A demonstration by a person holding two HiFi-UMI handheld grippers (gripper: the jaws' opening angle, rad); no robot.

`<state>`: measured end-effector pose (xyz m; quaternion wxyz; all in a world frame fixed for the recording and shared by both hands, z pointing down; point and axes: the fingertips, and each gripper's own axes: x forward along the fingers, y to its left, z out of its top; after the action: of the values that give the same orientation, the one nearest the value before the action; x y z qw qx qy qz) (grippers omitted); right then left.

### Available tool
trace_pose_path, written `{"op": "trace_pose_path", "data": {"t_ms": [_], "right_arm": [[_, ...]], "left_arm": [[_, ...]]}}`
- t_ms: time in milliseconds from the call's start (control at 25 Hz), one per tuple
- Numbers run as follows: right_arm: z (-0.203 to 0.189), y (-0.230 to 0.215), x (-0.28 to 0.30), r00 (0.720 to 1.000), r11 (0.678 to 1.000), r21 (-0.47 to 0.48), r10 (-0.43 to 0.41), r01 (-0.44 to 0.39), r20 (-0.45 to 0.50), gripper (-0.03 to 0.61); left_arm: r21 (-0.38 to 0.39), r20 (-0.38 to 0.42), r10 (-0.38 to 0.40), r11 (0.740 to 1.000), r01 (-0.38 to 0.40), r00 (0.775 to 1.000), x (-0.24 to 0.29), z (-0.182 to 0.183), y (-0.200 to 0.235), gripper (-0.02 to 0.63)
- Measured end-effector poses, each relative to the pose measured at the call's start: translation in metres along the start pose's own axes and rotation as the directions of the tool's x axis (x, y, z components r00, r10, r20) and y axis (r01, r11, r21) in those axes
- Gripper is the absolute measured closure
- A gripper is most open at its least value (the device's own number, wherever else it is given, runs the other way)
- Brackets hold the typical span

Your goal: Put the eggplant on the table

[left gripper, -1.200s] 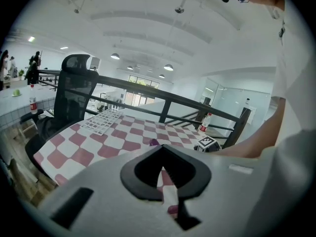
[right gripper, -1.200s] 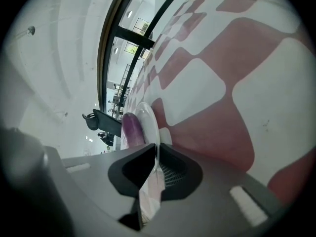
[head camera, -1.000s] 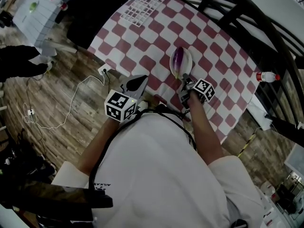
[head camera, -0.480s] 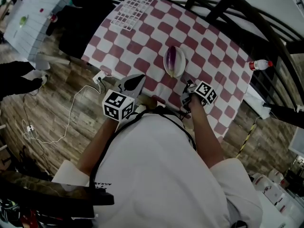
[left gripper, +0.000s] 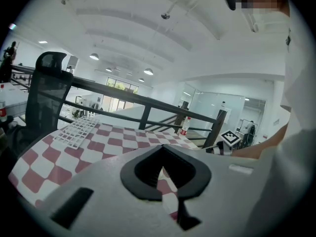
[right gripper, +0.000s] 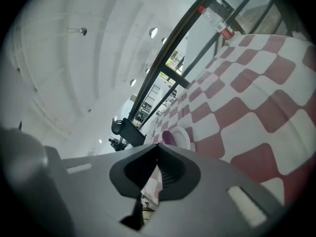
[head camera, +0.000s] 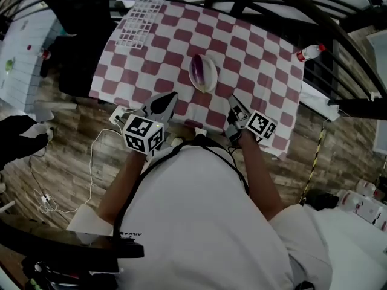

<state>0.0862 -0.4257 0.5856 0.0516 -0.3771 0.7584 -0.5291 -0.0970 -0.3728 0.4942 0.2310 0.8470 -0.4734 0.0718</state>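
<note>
A purple eggplant (head camera: 199,70) lies in a white plate (head camera: 209,80) on the red-and-white checked table (head camera: 260,71); the right gripper view shows the eggplant (right gripper: 169,137) small, just past the jaws. My right gripper (head camera: 232,100) hangs over the table's near edge, short of the plate and to its right. Its jaws have just been closing and now stand shut (right gripper: 158,145) with nothing between them. My left gripper (head camera: 172,96) is at the near edge, left of the plate, and its jaws meet (left gripper: 160,146) on nothing.
A white wire grid (head camera: 140,18) lies on the far left corner of the table. A plastic bottle with a red cap (head camera: 308,52) stands beyond the right edge, by a dark railing (head camera: 290,8). Cables and a white plug (head camera: 118,115) lie on the wooden floor below.
My right gripper has drawn back from the plate's rim and risen. The eggplant stays in the plate. The left gripper has hardly moved. The head view has swung.
</note>
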Motion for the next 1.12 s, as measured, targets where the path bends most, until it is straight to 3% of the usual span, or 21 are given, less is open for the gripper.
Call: {"op": "trace_pose_path", "data": {"t_ms": [400, 720, 1120], "right_arm": [[-0.005, 0.062, -0.066, 0.994, 0.980, -0.189, 0.079, -0.064, 0.071, 0.572], [-0.009, 0.117, -0.098, 0.980, 0.945, -0.307, 0.155, -0.111, 0.124, 0.572], [-0.018, 0.131, -0.104, 0.981, 0.929, -0.362, 0.134, -0.076, 0.137, 0.572]], "left_arm": [[0.019, 0.030, -0.095, 0.995, 0.094, 0.995, 0.001, 0.015, -0.025, 0.607], [0.035, 0.034, -0.118, 0.993, 0.116, 0.992, -0.012, 0.012, -0.038, 0.607], [0.054, 0.038, -0.113, 0.992, 0.111, 0.993, -0.030, 0.010, -0.043, 0.607]]}}
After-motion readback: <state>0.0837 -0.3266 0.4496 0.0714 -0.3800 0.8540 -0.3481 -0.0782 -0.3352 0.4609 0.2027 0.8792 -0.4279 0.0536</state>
